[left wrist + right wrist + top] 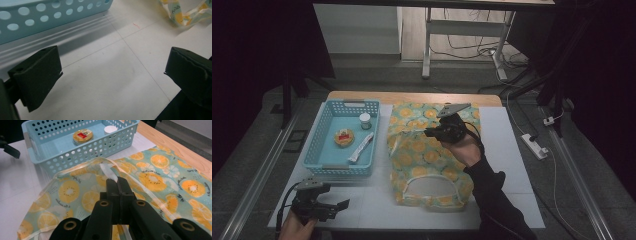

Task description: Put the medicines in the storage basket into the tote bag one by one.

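A bag [432,155] printed with orange slices lies flat in the middle of the white table top. My right gripper [432,133] hovers over its upper left part, and its jaws are shut on the bag's pale strap [107,171], which rises in a loop from the fabric. In the right gripper view the closed tips [117,181] pinch that strap just above the cloth. My left gripper [343,205] rests low near the table's front left corner. Its jaws stand wide open [112,72] over bare table with nothing between them.
A light blue perforated basket [314,145] stands left of the bag, holding a round yellow tin [344,137], a small white-capped jar [365,120] and a white tube [361,147]. A wooden table edge [412,96] runs behind. A power strip [534,146] lies on the floor at right.
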`<state>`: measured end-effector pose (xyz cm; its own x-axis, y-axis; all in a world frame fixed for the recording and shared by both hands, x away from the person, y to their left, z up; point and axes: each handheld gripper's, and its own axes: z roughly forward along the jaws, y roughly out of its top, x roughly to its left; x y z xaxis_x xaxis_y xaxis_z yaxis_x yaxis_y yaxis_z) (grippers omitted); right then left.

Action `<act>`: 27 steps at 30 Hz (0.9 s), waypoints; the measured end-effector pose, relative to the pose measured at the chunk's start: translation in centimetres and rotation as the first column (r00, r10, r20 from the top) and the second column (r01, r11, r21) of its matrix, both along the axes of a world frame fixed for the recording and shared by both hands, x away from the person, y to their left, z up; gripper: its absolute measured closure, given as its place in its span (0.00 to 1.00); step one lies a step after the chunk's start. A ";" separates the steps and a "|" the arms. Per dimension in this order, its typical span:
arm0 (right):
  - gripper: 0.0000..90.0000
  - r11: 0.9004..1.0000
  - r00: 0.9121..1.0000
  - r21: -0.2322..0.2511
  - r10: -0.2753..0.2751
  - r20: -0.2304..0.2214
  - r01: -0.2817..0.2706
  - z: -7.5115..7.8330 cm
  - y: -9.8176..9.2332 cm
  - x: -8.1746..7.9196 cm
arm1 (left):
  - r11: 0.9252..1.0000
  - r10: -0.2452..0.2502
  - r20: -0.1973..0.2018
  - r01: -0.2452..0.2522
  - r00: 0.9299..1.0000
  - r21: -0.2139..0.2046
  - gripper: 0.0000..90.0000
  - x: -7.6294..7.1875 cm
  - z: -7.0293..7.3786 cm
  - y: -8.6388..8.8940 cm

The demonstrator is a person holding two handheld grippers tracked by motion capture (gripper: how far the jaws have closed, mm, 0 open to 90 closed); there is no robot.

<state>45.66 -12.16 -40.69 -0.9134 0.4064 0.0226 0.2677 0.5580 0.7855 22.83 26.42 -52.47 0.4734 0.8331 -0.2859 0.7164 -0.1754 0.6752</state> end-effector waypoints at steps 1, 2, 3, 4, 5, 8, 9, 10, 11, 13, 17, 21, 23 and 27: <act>1.00 1.000 1.000 -0.001 -0.001 0.001 0.001 0.0 0.0 0.0 | 1.000 0.000 0.000 0.000 1.000 0.000 0.01 0.0 0.0 0.0; 1.00 1.000 1.000 0.000 -0.001 0.001 0.001 -0.1 0.1 0.0 | 1.000 0.002 0.003 -0.002 1.000 0.000 0.00 0.0 0.0 0.0; 1.00 1.000 1.000 0.002 -0.002 -0.001 0.002 -0.1 0.1 0.0 | 1.000 0.002 0.003 -0.002 1.000 0.000 0.00 0.0 0.0 0.0; 1.00 1.000 1.000 0.004 -0.004 -0.003 0.004 -0.1 0.1 -0.1 | 1.000 0.005 0.005 -0.005 1.000 0.007 0.00 0.0 0.1 -0.1; 1.00 1.000 1.000 0.007 -0.005 -0.004 0.005 -0.1 0.0 -0.1 | 1.000 0.003 0.005 -0.003 1.000 0.011 0.00 0.0 0.1 -0.1; 1.00 1.000 1.000 0.014 -0.008 -0.006 0.009 -0.1 -0.1 -0.1 | 1.000 0.000 0.002 0.000 1.000 0.015 0.00 0.0 0.1 -0.2; 1.00 1.000 1.000 0.014 -0.008 -0.005 0.008 -0.1 -0.1 -0.1 | 1.000 -0.002 -0.003 0.002 1.000 0.009 0.00 0.0 0.1 -0.2; 1.00 1.000 1.000 0.013 -0.008 -0.006 0.008 -0.1 -0.1 0.0 | 1.000 -0.005 -0.004 0.005 1.000 0.010 0.00 0.0 0.2 -0.2; 1.00 1.000 1.000 0.012 -0.008 -0.007 0.008 -0.1 -0.1 0.0 | 1.000 -0.006 -0.004 0.006 1.000 0.012 0.00 0.0 0.2 -0.2; 1.00 1.000 1.000 0.015 -0.009 -0.012 0.010 -0.2 -0.2 0.0 | 1.000 -0.002 0.001 0.002 1.000 0.012 0.00 0.0 0.3 -0.3; 1.00 1.000 1.000 0.014 -0.008 -0.017 0.008 -0.2 -0.2 0.1 | 1.000 -0.007 0.009 0.006 1.000 0.011 0.00 0.0 0.6 -0.2; 1.00 1.000 1.000 0.014 -0.003 -0.016 0.003 -0.2 -0.3 0.1 | 1.000 -0.018 0.016 0.018 1.000 -0.010 0.00 0.0 0.9 -0.2; 1.00 1.000 1.000 0.018 -0.002 -0.020 0.003 -0.2 -0.3 0.1 | 1.000 -0.021 0.026 0.021 0.999 -0.012 0.00 0.0 1.1 -0.2; 1.00 1.000 1.000 0.018 0.000 -0.023 0.000 -0.2 -0.3 0.2 | 0.999 -0.030 0.042 0.032 0.999 -0.034 0.00 0.0 1.4 -0.1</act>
<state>45.83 -12.50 -40.93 -0.9126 0.4055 0.0513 0.2860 0.5437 0.7890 22.88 26.35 -51.10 0.5111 0.8077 -0.2940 0.6820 -0.1728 0.7107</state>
